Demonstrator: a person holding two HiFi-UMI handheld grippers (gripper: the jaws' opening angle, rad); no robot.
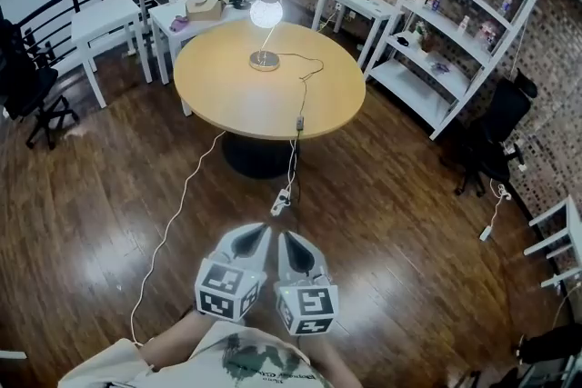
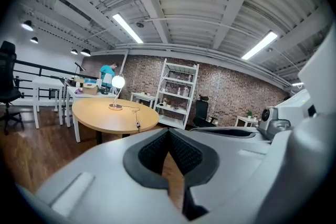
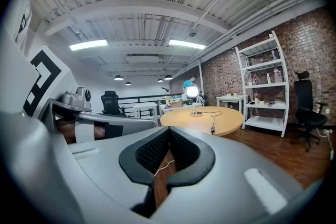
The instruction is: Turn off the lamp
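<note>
Wooden round table (image 1: 227,100), lit lamp (image 1: 265,13) on it, left claw (image 1: 265,230) and right claw (image 1: 283,234) both closed, empty.

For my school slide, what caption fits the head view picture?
The left gripper and right gripper, both shut, face a round table where the lamp glows.

The left gripper (image 1: 260,236) and the right gripper (image 1: 288,241) are held low in front of the person's body. They sit side by side, almost touching, and both point forward, away from the person. The left gripper's jaws are closed, tips pressed together, with nothing between them. The right gripper's jaws are closed the same way (a small gap shows lower down, behind the tips). Each gripper has a marker cube (image 1: 227,291) at its back end, close to the chest. The left arm (image 1: 168,345) is bare and comes in from the bottom edge.
</note>
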